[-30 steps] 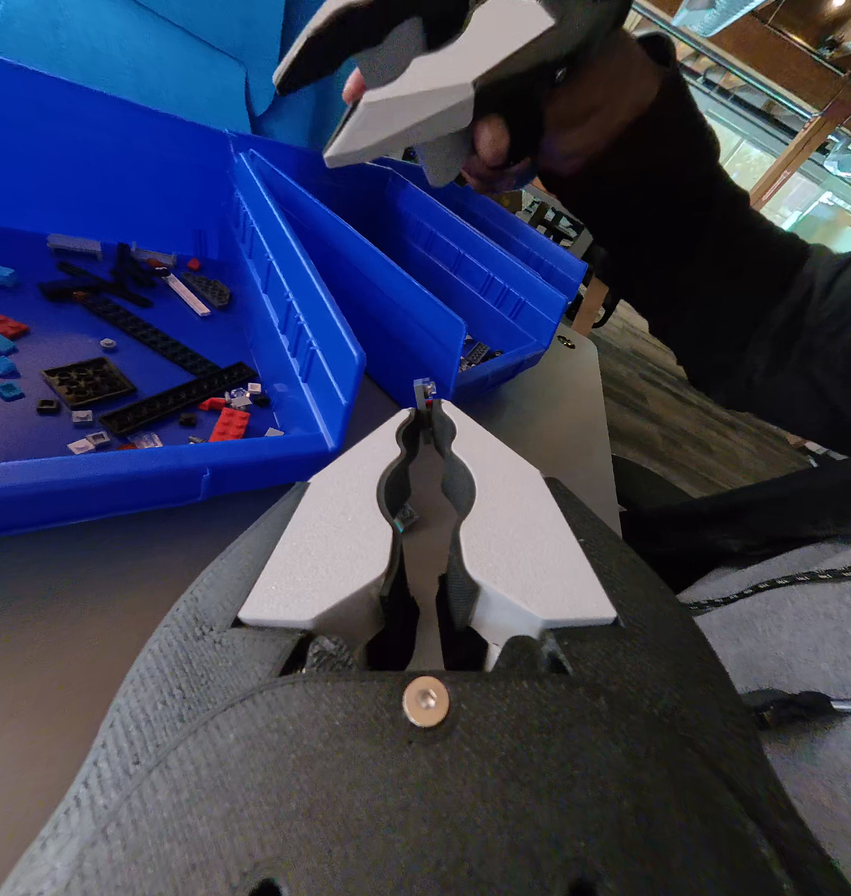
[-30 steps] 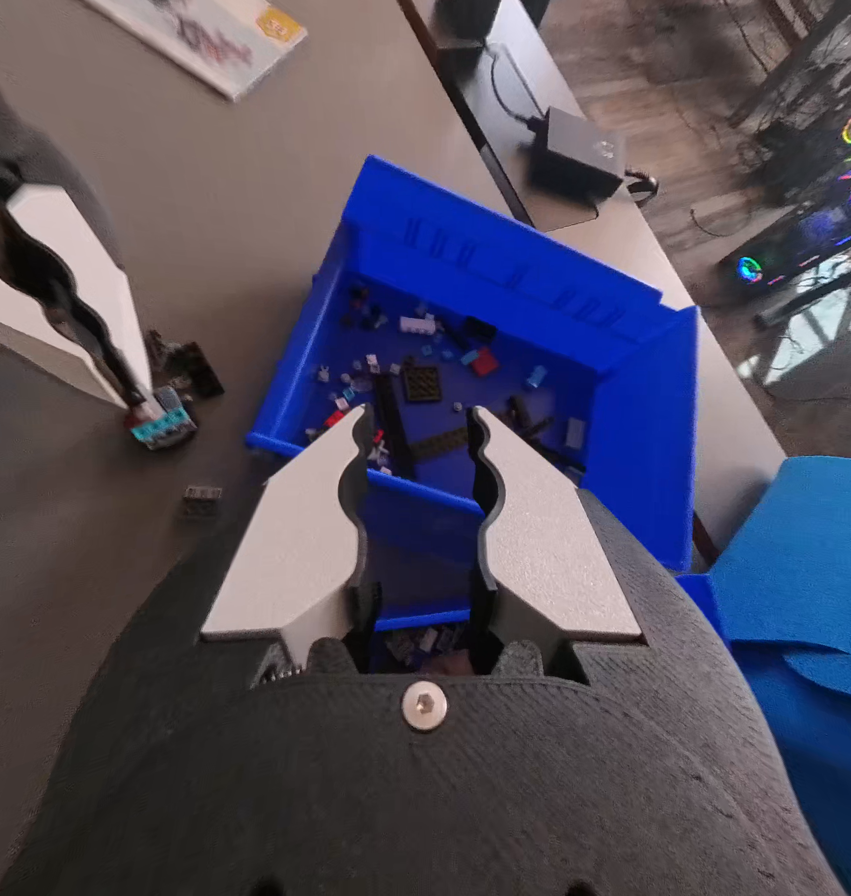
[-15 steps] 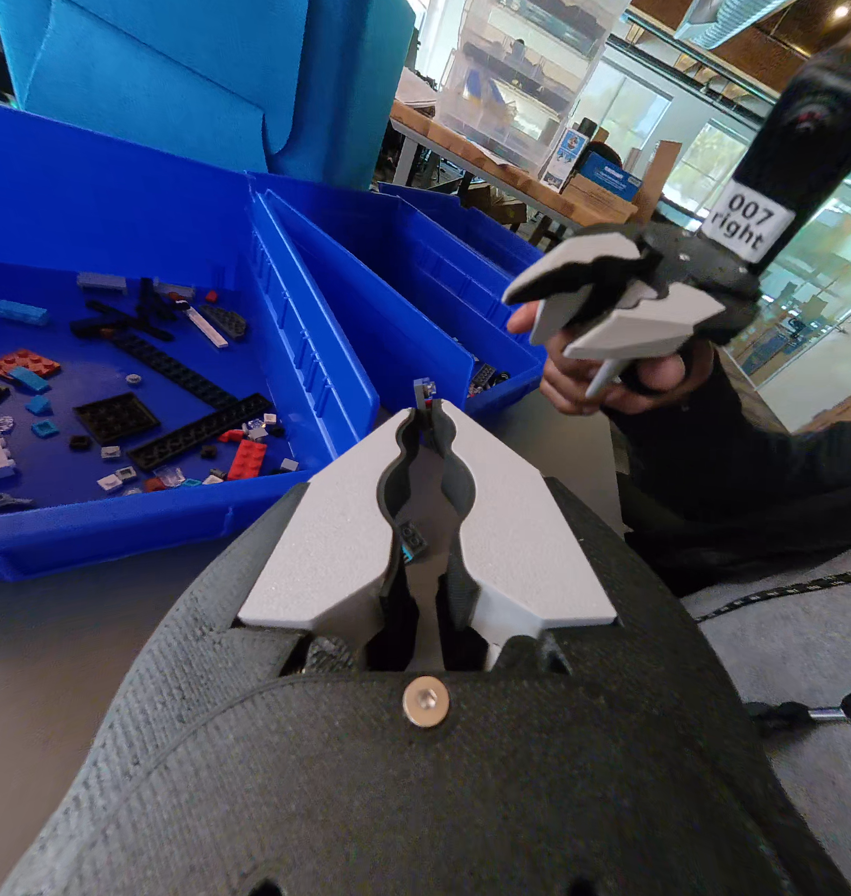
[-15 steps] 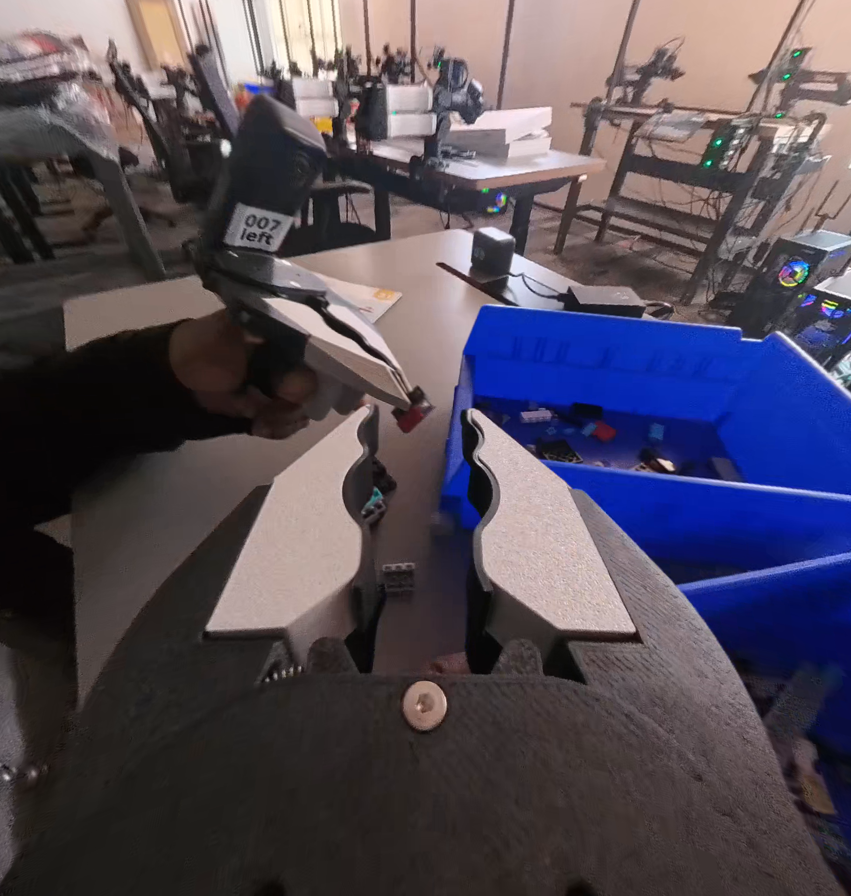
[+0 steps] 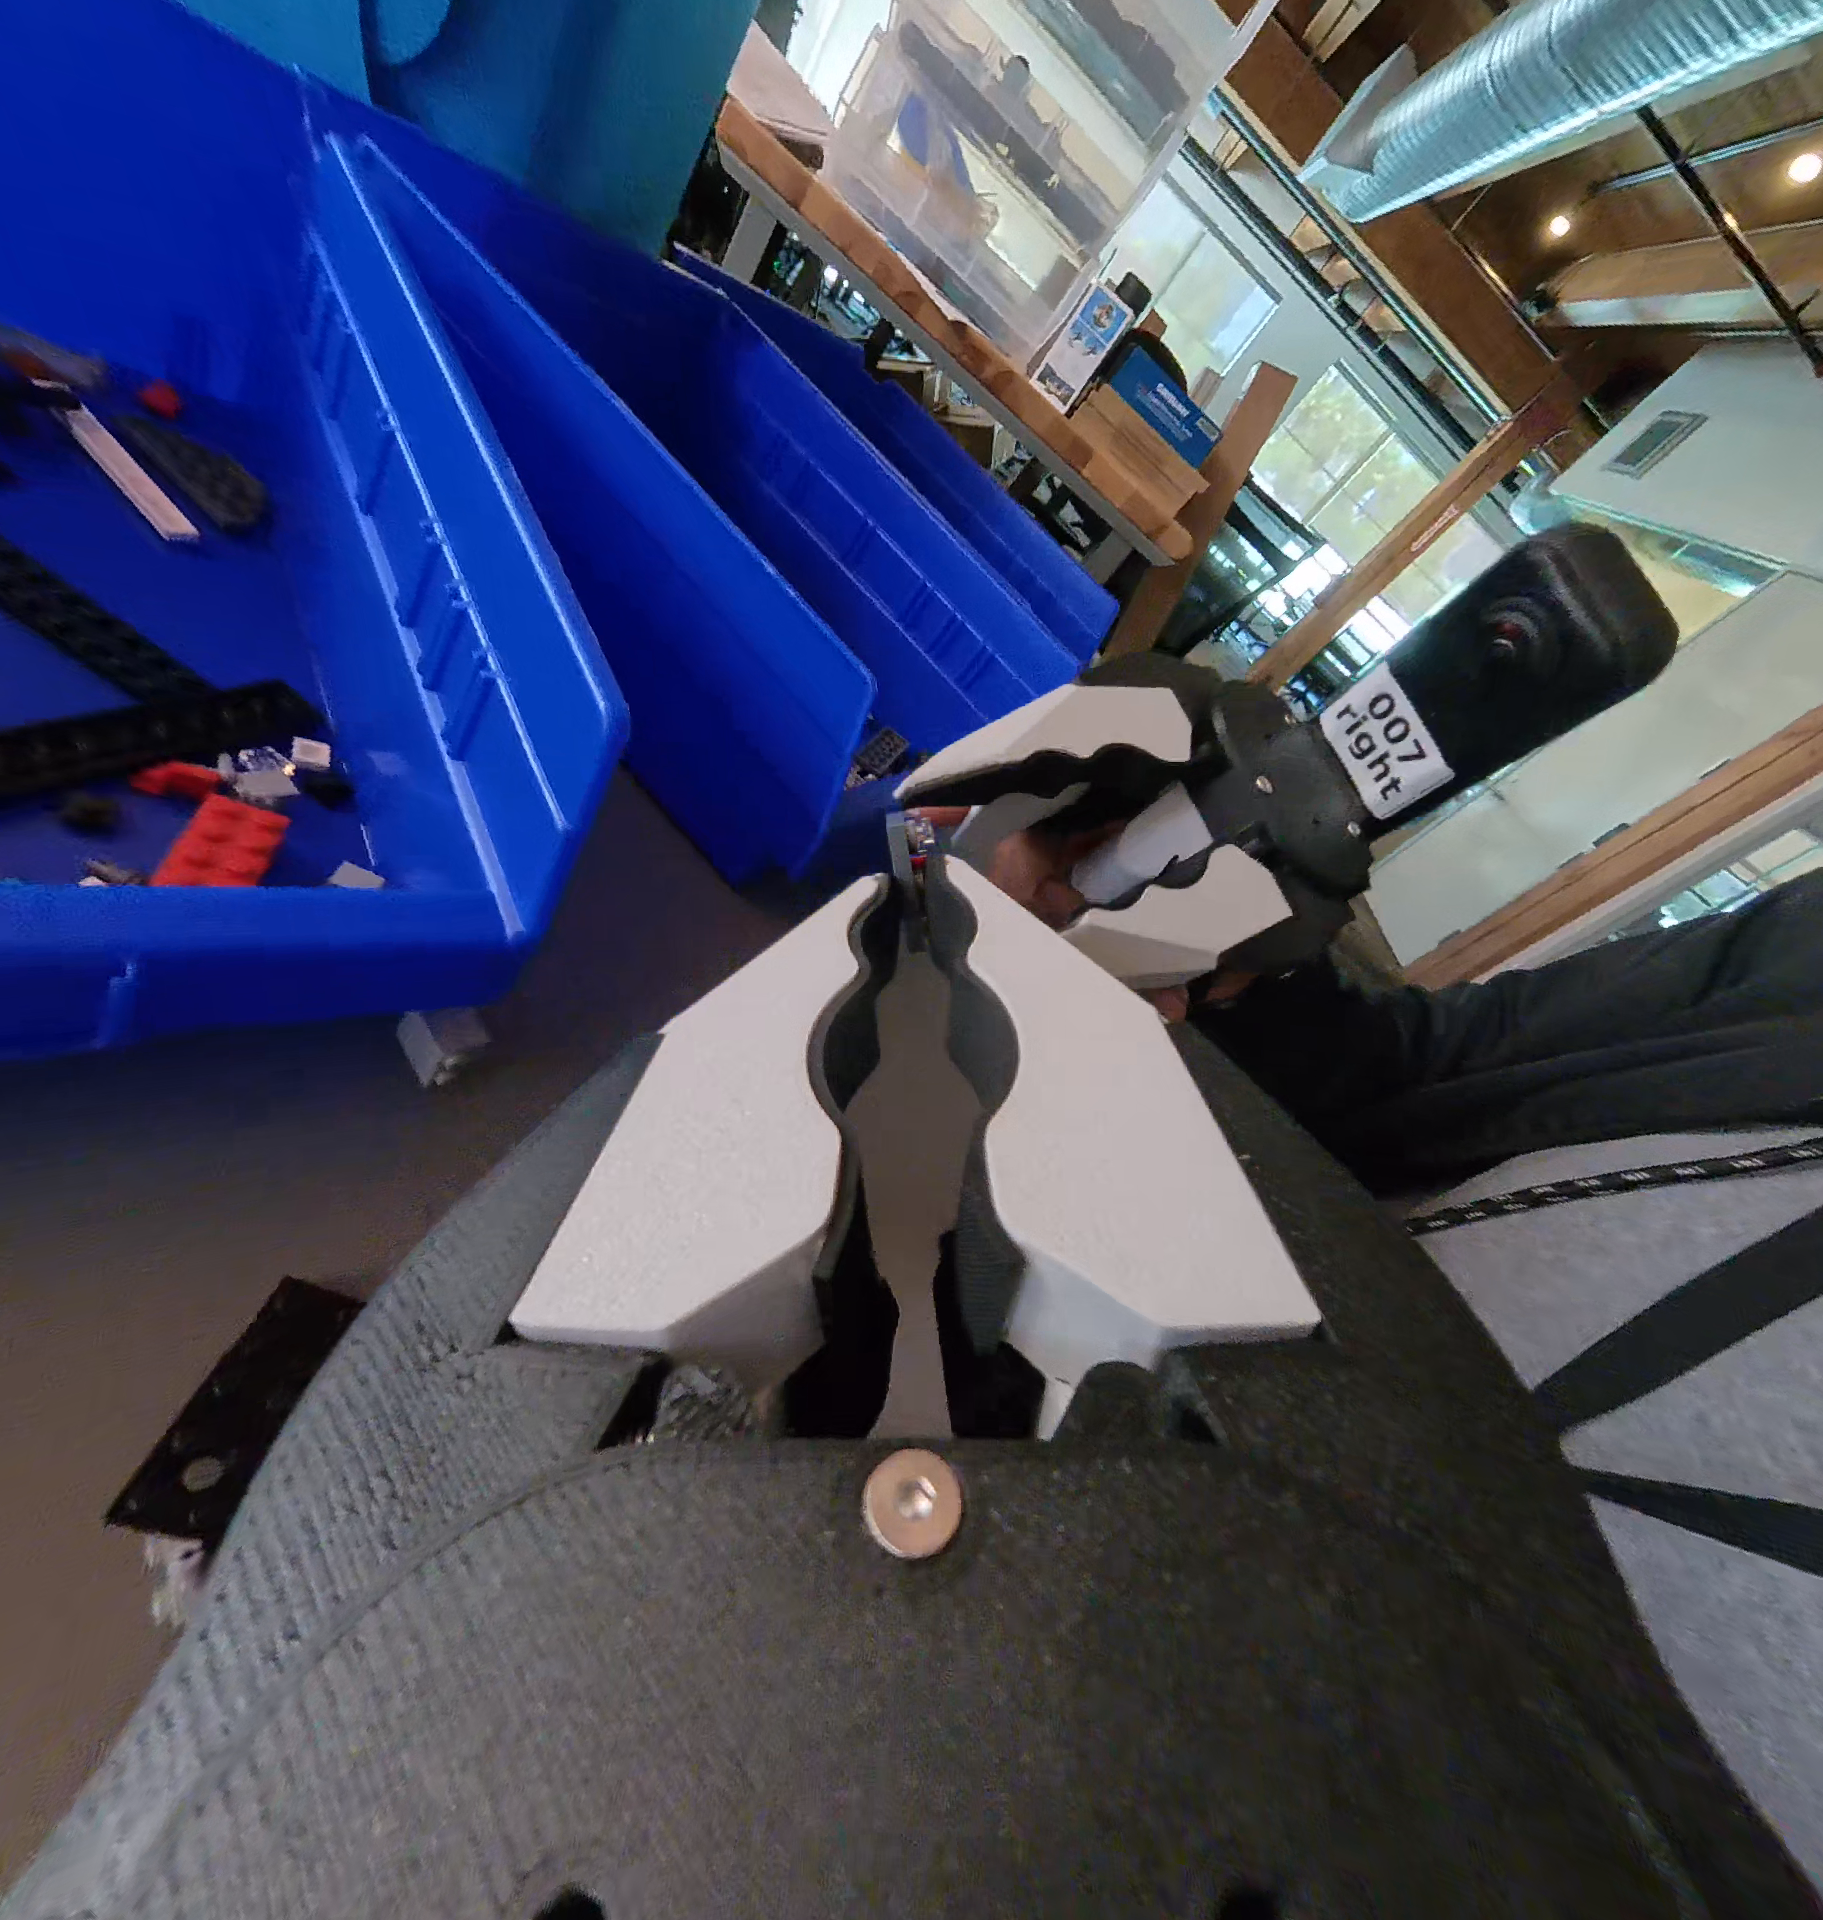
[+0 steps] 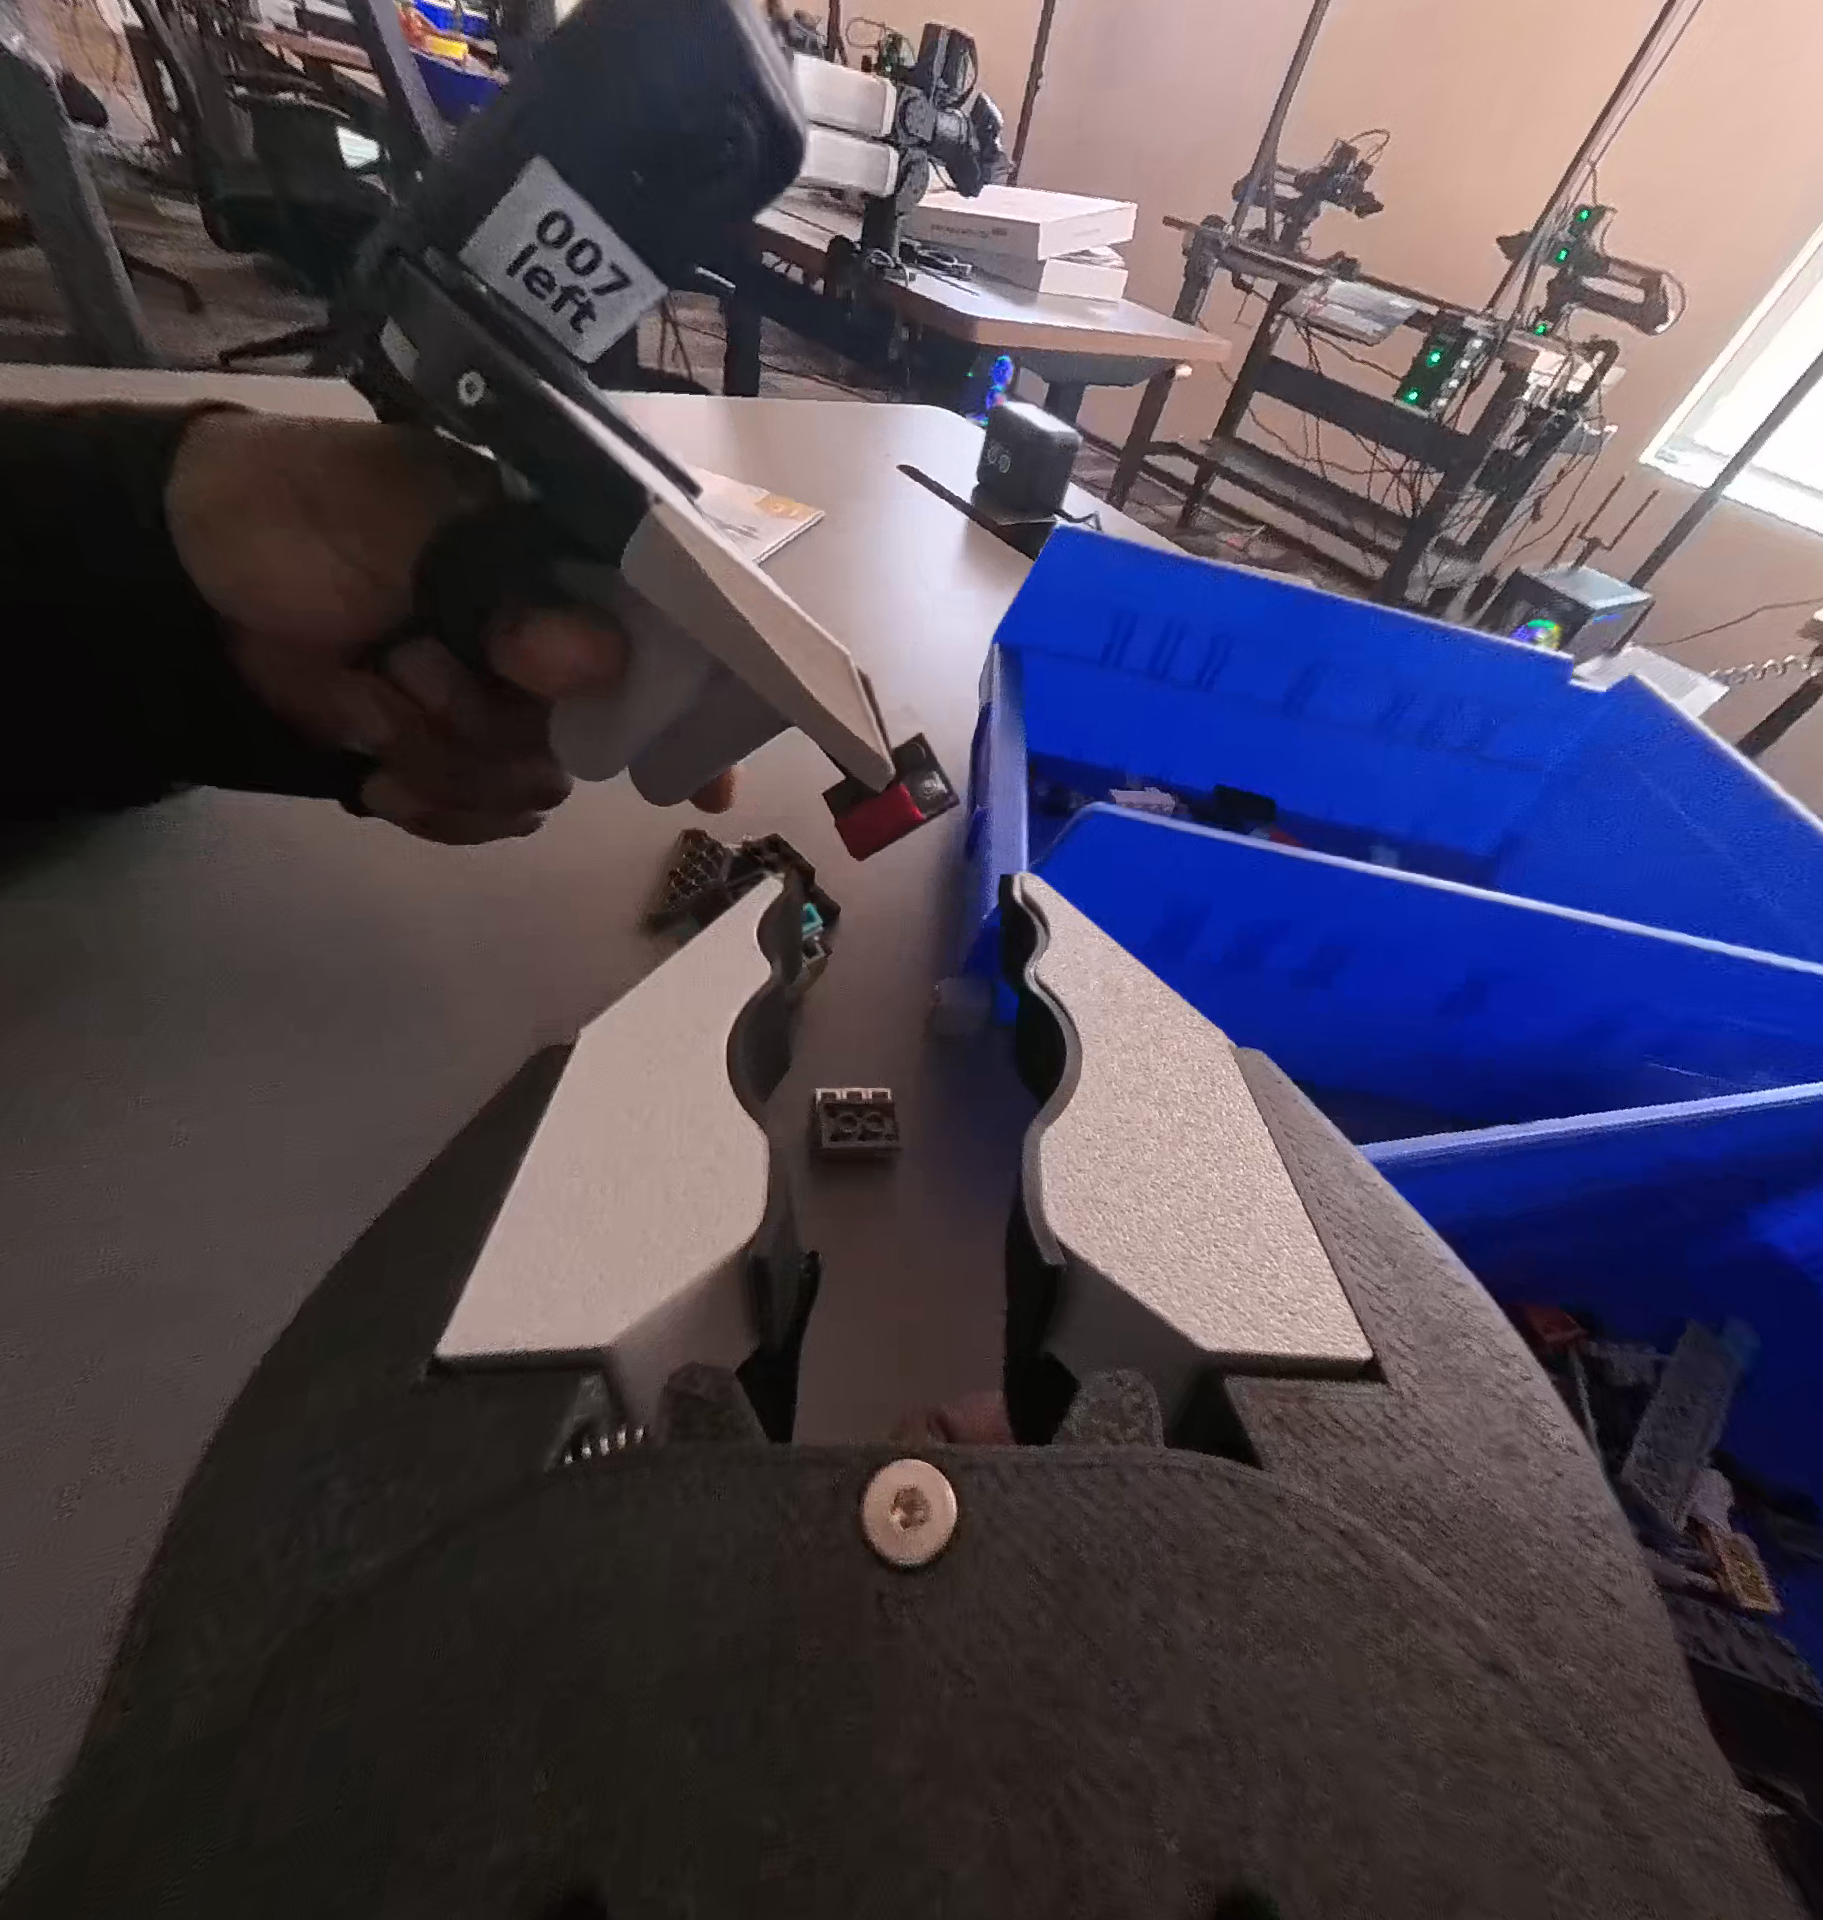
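Left gripper point(image 5: 912, 883): jaws pinched together on a small brick stack point(image 6: 891, 795), red below and dark grey above, held at the very tips above the desk point(image 6: 211, 1039). From its own camera only a thin dark sliver point(image 5: 902, 857) of the stack shows between the tips.
Left hand point(image 6: 367, 644): wrapped round the gripper's handle, dark sleeve behind it.
Right gripper point(image 6: 891, 914): jaws wide apart, holding nothing, pointing along the desk just beside the near bin's corner; in the left view point(image 5: 948, 805) its tips sit close to the left gripper's tips.
Grey brick point(image 6: 855, 1122): lies flat on the desk, seen between the right gripper's fingers, touching neither.
Dark parts point(image 6: 720, 862): a small cluster on the desk under the held stack, with a teal piece point(image 6: 811, 920) at the left finger's tip.
Pale piece point(image 6: 954, 1008): on the desk against the bin's corner, blurred.
Bins point(image 6: 1406, 935): blue, side by side on the desk to the right; the large bin point(image 5: 450, 644) holds loose bricks, among them a red plate point(image 5: 221, 842) and long black plates point(image 5: 107, 732).
Black holed plate point(image 5: 226, 1403): on the desk at the left gripper's left, partly hidden by its body.
Booklet point(image 6: 772, 514): flat on the desk behind the left gripper.
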`<state>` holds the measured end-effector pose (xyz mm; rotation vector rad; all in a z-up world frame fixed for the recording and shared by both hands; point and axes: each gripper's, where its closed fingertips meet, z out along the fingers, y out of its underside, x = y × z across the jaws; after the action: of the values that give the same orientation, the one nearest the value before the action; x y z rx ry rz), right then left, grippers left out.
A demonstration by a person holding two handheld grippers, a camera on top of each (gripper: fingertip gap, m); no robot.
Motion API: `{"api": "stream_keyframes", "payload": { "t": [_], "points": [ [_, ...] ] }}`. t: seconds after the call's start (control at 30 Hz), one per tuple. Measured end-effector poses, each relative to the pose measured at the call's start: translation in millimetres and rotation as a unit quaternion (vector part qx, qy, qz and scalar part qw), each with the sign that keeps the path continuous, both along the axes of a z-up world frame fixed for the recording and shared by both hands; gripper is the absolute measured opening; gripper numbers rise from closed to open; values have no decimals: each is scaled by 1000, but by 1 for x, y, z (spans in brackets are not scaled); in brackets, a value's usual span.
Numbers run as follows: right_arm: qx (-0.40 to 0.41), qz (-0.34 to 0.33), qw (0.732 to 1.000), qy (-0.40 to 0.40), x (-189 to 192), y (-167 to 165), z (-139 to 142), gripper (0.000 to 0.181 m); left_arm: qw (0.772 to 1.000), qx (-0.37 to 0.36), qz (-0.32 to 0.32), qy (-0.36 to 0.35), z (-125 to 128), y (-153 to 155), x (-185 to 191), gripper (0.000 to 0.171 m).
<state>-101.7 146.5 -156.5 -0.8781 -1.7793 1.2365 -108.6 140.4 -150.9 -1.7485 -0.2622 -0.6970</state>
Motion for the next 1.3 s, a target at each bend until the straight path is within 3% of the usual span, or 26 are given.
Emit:
{"api": "stream_keyframes", "payload": {
  "t": [0.6, 0.87, 1.13, 1.3],
  "points": [
    [85, 11, 996, 38, -7, 0, -16, 27, 997, -65, -39, 7, -20, 14, 14, 6],
    [105, 20, 993, 41, -4, 2, -25, 27, 992, -97, -68, -51, -28, 15, 19, 6],
    [80, 27, 996, 33, 0, 7, -24, 27, 992, -98, -66, 48, -29, 21, 20, 5],
    [41, 57, 997, 9, 6, 6, -23, 27, 986, -93, -100, 93, -29, 20, 26, 5]
  ]
}}
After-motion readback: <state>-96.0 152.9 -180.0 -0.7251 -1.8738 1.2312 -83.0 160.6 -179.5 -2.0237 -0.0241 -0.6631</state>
